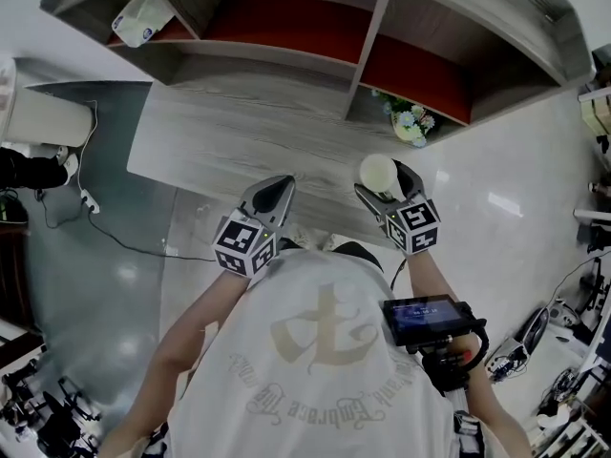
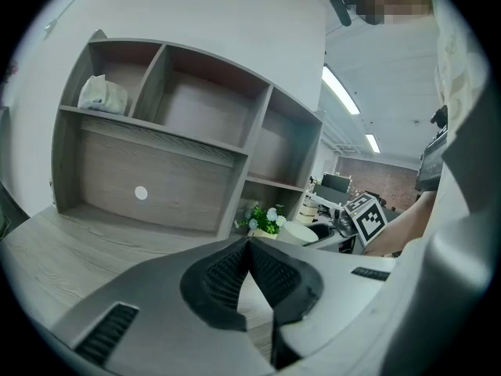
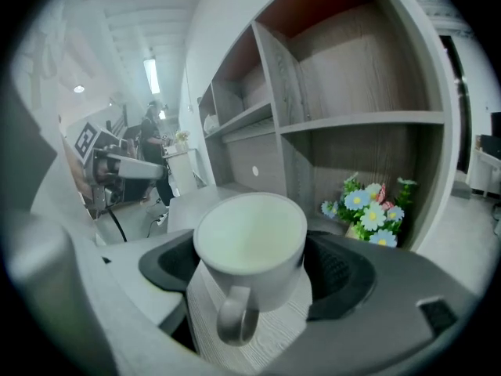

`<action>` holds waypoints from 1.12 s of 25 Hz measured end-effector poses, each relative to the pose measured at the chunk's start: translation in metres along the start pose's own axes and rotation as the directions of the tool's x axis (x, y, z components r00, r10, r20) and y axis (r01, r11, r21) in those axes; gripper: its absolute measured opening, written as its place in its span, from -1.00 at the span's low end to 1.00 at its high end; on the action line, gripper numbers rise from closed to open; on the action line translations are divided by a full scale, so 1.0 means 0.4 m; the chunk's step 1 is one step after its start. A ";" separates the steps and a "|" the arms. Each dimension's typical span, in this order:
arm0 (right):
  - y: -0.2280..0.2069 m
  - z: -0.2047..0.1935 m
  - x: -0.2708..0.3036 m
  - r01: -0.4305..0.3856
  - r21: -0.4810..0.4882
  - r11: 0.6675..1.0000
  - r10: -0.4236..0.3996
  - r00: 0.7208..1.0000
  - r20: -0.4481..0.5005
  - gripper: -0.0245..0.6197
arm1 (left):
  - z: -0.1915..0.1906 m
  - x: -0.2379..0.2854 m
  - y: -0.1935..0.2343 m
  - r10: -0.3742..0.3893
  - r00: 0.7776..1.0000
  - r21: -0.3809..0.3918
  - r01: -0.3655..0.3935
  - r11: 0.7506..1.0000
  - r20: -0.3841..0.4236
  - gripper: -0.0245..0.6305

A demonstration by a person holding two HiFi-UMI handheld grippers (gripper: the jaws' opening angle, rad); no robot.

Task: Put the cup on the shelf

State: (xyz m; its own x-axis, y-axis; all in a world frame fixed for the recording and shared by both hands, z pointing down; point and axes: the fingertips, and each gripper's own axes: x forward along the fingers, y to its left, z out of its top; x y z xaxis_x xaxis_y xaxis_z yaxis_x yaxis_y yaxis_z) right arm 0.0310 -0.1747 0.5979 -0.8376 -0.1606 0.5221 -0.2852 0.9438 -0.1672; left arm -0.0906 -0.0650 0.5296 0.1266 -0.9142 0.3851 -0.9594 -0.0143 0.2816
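Grey wood-grain shelf (image 1: 374,29) is filling the upper frame, with a matching worktop (image 1: 220,132) below it. Right tongs (image 3: 250,266) are pinching a white cup (image 3: 250,241) upright at centre right of the head view, its handle facing the gripper camera. Left tongs (image 2: 249,247) are sitting pressed together, empty, at centre left. Flowers (image 3: 374,210) are standing in the lower right compartment.

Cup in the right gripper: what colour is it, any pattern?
The cup is plain white, no pattern; the right gripper view shows it best.
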 end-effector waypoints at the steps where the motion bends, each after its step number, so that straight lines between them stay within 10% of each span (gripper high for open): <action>1: -0.001 0.009 -0.007 0.003 -0.001 1.000 -0.003 1.000 0.006 0.38 | 0.003 0.001 -0.001 -0.003 1.000 0.001 0.003 1.000 0.003 -0.92; 28: -0.068 0.255 -0.181 0.085 -0.057 0.995 -0.073 0.978 0.197 0.38 | 0.065 0.061 -0.041 -0.069 0.997 0.025 0.068 0.997 0.042 -0.92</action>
State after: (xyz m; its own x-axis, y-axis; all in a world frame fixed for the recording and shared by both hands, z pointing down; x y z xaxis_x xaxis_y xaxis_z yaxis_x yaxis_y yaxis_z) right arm 0.0520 -0.2182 0.4793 -0.8900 -0.2825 0.3579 -0.3286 0.9416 -0.0739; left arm -0.0785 -0.0976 0.5114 0.1821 -0.9271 0.3276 -0.9545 -0.0867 0.2854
